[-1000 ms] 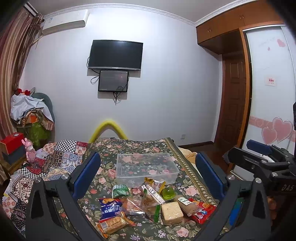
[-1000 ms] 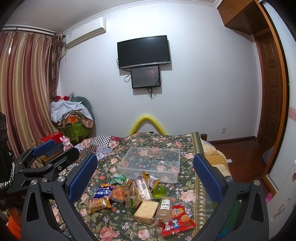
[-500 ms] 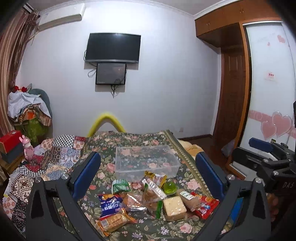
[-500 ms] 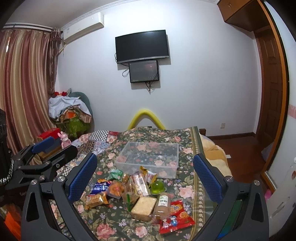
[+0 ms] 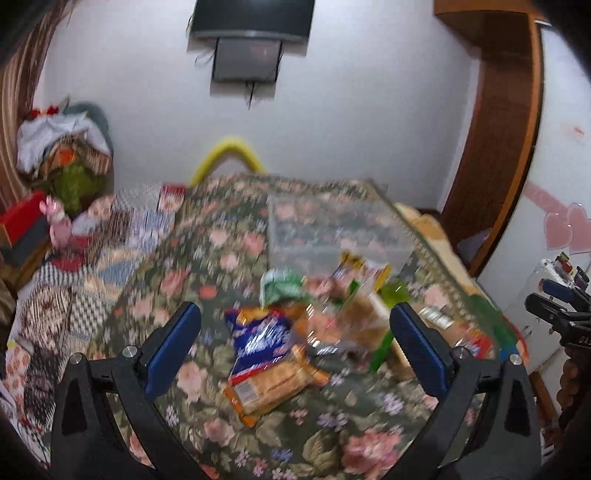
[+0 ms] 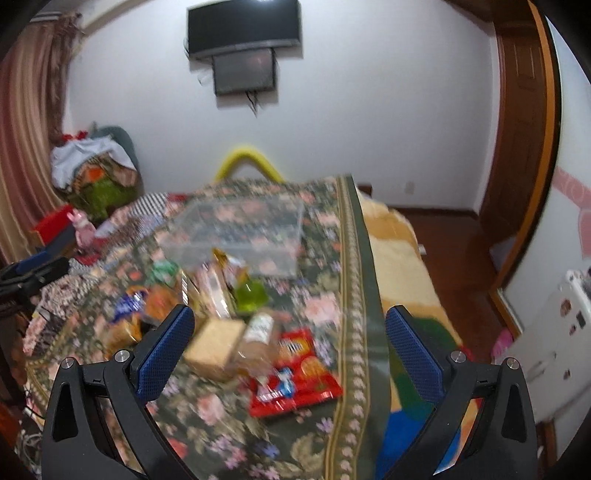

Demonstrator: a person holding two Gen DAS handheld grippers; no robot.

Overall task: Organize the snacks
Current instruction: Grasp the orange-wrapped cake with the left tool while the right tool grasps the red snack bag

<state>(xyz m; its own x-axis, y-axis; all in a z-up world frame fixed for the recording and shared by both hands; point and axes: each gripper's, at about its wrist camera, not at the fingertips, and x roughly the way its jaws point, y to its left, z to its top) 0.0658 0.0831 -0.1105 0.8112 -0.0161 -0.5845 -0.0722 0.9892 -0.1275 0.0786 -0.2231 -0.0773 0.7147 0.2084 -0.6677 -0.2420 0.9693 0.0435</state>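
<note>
- Snack packets [image 5: 295, 332]: a loose heap at centre frame in both views, lying on the floral bedspread [image 5: 207, 258]; none appears to sit in the container, so the sorting looks not yet begun and every packet is left to move.
- Appearance: motion blur softens detail; a blue packet [image 5: 258, 332], an orange-wrapped biscuit pack [image 5: 266, 384], a green jelly cup [image 6: 251, 293], a pale square cake [image 6: 216, 343] and a red packet [image 6: 295, 373] can be told apart.
- Clear plastic box [image 5: 332, 229]: just beyond the heap, toward upper centre, seemingly empty.
- Left tongs [image 5: 295, 339]: spread wide, holding nothing, above the heap's near-left side.
- Right tongs [image 6: 290, 347]: spread wide, holding nothing, above the cake and red packet.
- Surroundings: wall-mounted television [image 6: 242, 27] at top centre.
</note>
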